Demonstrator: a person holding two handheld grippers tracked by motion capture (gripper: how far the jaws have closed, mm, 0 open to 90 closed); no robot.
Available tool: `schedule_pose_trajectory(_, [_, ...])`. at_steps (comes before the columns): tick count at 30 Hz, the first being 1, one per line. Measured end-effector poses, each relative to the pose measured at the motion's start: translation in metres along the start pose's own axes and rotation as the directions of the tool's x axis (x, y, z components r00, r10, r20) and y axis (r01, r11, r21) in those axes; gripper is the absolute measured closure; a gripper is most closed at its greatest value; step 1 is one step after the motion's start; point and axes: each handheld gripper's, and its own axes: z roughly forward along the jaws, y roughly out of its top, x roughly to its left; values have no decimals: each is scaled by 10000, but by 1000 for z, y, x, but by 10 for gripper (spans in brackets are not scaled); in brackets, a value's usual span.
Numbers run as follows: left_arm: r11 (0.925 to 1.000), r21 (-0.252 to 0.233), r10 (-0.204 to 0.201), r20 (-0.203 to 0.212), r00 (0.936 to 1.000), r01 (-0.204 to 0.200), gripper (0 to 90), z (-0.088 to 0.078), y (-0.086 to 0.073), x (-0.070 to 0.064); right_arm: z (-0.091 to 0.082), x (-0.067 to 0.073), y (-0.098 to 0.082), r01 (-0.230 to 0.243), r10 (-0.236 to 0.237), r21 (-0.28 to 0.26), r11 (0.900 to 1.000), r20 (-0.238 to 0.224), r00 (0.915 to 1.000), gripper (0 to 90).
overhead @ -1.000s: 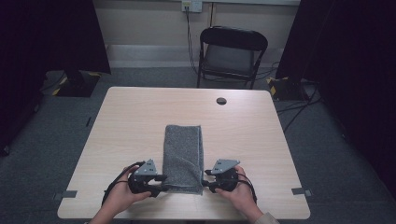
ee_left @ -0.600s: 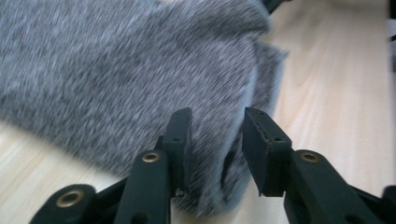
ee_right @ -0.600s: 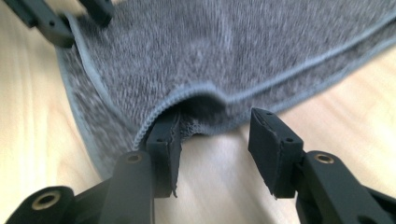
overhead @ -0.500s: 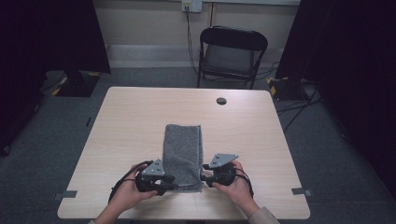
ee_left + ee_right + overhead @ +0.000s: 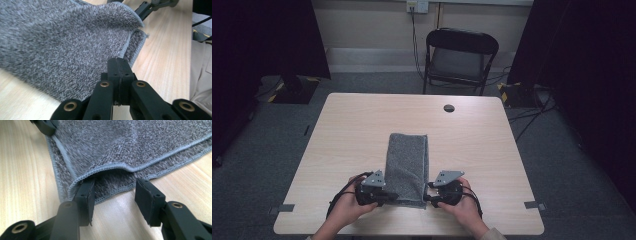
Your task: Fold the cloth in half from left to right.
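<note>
Jaws first: your left gripper point(image 5: 384, 196) has just been closing and now stands fully shut, and in the left gripper view point(image 5: 119, 75) the pads meet at the near left edge of the towel point(image 5: 407, 167); whether any fabric is pinched between them you cannot tell from here. Your right gripper point(image 5: 432, 196) has its jaws apart and has just been opening a little; in the right gripper view point(image 5: 112, 195) one jaw sits tucked under the raised top layer at the near right corner while the other stands free over the bare wood, so nothing is gripped on that side yet. What matters for the coming move is that the towel lies between your two hands, its long axis running away from you toward the far edge of the table point(image 5: 337, 130), with its near end level with both grippers and each hand equally close to its own corner. It is a grey, nubby cloth folded into a narrow strip, with stitched hems showing as two stacked layers and the upper one lifting slightly at the near right corner.
</note>
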Motion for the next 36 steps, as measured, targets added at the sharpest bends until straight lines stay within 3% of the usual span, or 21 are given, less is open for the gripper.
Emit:
schedule_pose_trajectory(6, [9989,233,395,134,9991,-398,900,2,-4,-5,1,1,1,70,-70,50,10000,37,10000,510])
schedule_pose_trajectory(7, [9979,454,458,99,9989,-462,900,2,-5,-5,0,1,1,114,-114,59,9999,25,9999,508])
schedule_pose_trajectory(9, [9988,411,247,221,9995,-255,897,0,-7,-4,-1,0,-1,30,-30,50,10000,26,10000,488])
schedule_pose_trajectory(11, [9986,434,279,226,9994,-289,897,-1,-8,-5,-2,0,-1,50,-51,65,10000,76,10000,483])
schedule_pose_trajectory(13, [9993,350,103,82,9999,-106,715,-1,-8,-5,-8,-3,-2,-54,55,-68,10000,168,9998,483])
schedule_pose_trajectory(14, [9997,231,69,-2,10000,-69,715,-1,-8,-5,-8,-3,-2,-54,55,-68,10000,168,9998,483])
schedule_pose_trajectory(15, [9998,19,209,-155,9997,-209,591,-2,-7,-4,-13,-4,0,-101,103,-195,9998,143,9998,489])
schedule_pose_trajectory(19, [9994,-357,-24,-715,9974,-1,448,-8,-6,0,-22,-5,8,-158,170,-567,9983,213,9996,521])
schedule_pose_trajectory(20, [9993,-384,6,-926,9957,-41,448,-8,-5,2,-22,-5,8,-158,170,-567,9983,213,9996,521])
schedule_pose_trajectory(22, [9988,-477,13,-907,9959,-57,451,-8,-5,4,-24,-4,17,-269,285,-892,9956,169,9995,538])
schedule_pose_trajectory(26, [9997,-180,145,-997,9949,-164,441,-2,-7,6,-20,-3,26,-196,186,-1104,9937,-100,9998,612])
schedule_pose_trajectory(27, [9997,-141,167,-981,9950,-182,442,0,-7,6,-13,0,30,90,-117,-993,9950,-265,9996,693])
schedule_pose_trajectory(30, [9996,206,208,-918,9956,-190,453,5,-10,7,-3,2,30,350,-381,-674,9971,-451,9983,731])
schedule_pose_trajectory(33, [9986,428,346,-940,9950,-307,474,5,-13,7,10,0,17,326,-317,193,9993,-438,9985,767])
schedule_pose_trajectory(36, [9987,408,334,-982,9946,-295,507,4,-14,8,5,-3,9,114,-104,251,9996,-384,9992,776])
